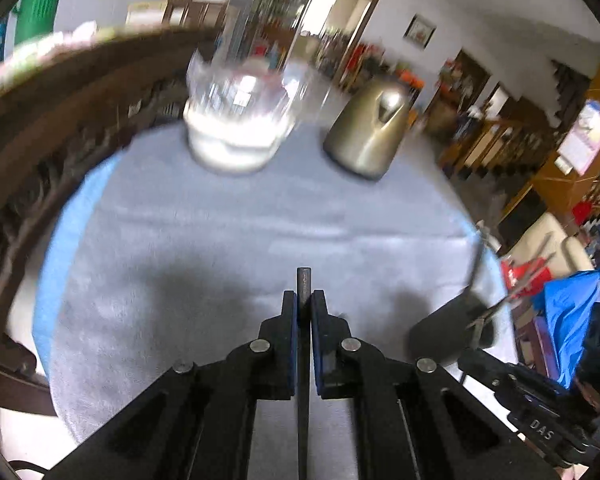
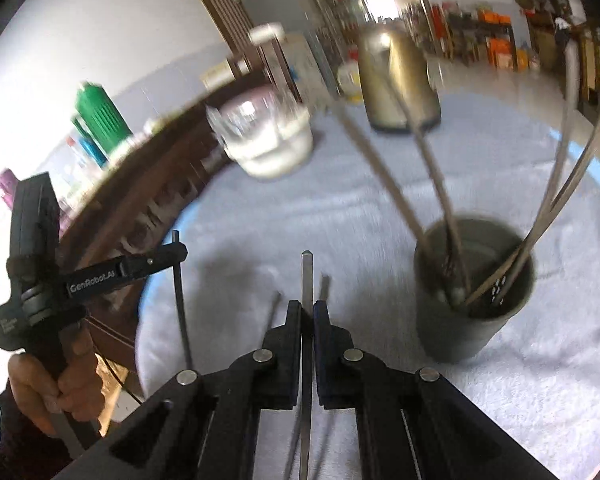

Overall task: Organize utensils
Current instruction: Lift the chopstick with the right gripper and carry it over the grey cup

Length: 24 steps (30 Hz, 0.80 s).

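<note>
Jaws on both grippers are pinching slim, stiff, slick steel utensil handles (image 1: 304,280) (image 2: 307,272) near their ends; they're looking light, hovering over the bench, near-left of the grey cup (image 2: 476,312) holding cutlery.

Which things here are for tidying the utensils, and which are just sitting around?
For the job:
left gripper, shut on a dark utensil
right gripper, shut on a metal utensil
grey cup holding utensils

Just sitting around:
kettle
glass jar
</note>
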Available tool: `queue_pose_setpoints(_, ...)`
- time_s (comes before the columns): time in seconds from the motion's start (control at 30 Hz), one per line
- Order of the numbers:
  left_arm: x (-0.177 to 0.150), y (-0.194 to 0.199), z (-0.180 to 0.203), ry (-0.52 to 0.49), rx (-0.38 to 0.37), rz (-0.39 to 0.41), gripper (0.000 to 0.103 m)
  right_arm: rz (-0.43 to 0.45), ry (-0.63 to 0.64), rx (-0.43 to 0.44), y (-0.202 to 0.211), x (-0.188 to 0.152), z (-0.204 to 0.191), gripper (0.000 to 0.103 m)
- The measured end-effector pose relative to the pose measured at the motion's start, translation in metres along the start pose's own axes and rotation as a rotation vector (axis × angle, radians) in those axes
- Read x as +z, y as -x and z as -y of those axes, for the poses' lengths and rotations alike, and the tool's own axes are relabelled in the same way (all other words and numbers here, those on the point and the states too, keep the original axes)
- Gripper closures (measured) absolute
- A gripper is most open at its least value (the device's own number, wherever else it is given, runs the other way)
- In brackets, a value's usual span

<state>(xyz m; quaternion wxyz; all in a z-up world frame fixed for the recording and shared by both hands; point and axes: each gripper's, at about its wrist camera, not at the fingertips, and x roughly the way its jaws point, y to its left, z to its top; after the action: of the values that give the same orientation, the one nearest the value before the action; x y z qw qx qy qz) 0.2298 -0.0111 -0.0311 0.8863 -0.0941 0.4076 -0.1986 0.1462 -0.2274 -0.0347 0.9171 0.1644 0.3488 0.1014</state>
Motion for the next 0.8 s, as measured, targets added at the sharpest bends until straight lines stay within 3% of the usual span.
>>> queue_pose_setpoints(0.27,0.011,0.061,0.042,-0.050,-0.052,0.193,0.096,0.242,0.052,0.010,0.072,0.007,-0.013,0.097)
queue_pose_setpoints(0.53,0.012,0.087,0.073,-0.065,-0.106,0.303,0.096,0.402,0.029,-0.023,0.126,0.012,0.002,0.097)
queue_pose_setpoints(0.8,0.034,0.108,0.115,-0.101,-0.170,0.415,0.096,0.572,0.009,-0.069,0.163,0.044,0.017,0.097)
